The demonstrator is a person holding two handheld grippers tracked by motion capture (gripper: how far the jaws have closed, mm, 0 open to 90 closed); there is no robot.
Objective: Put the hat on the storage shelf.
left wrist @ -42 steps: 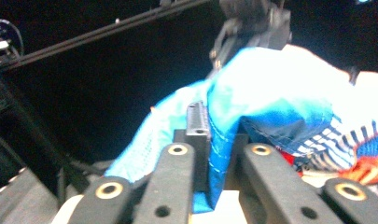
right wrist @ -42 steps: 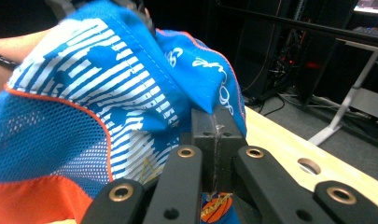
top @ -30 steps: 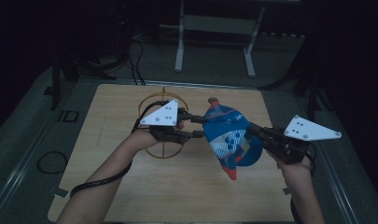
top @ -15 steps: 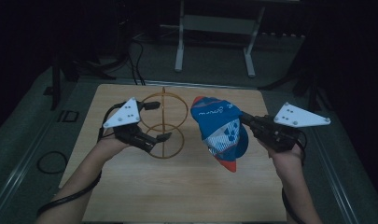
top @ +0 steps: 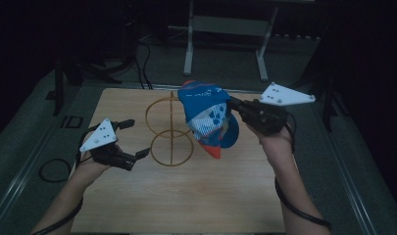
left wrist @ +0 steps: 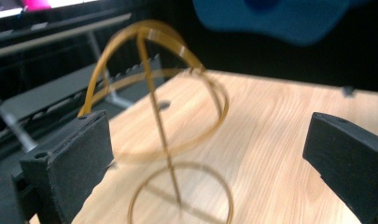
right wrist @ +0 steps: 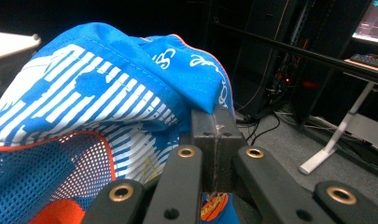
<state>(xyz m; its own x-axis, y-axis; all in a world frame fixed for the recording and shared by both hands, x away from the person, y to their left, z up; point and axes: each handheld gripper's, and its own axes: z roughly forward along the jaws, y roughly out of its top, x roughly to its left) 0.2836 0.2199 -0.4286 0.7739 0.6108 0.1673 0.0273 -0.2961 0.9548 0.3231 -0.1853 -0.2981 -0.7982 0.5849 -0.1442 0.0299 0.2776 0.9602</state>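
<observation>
Tabletop [top: 196, 196] is lying bare at six o'clock; right hand-held gripper [top: 234, 105] is grasping the cap [top: 206, 117] above the wire stand [top: 170, 132], left hand-held gripper [top: 137, 138] has just been opening, released, at nine o'clock.

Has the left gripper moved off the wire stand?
Yes. The left gripper has pulled away to the left of the wire stand, toward the table's left edge, its jaws just opened, nothing between them.

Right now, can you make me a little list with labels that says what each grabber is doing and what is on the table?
left gripper: open, jaws just opened wide, nothing between them, low near the table's left side
right gripper: shut on the blue cap, holding it up in the air
blue cap: blue and white with an orange brim edge, hanging above the wire stand
wire stand: gold hoops on a round base, upright on the wooden table, touched by neither gripper
</observation>
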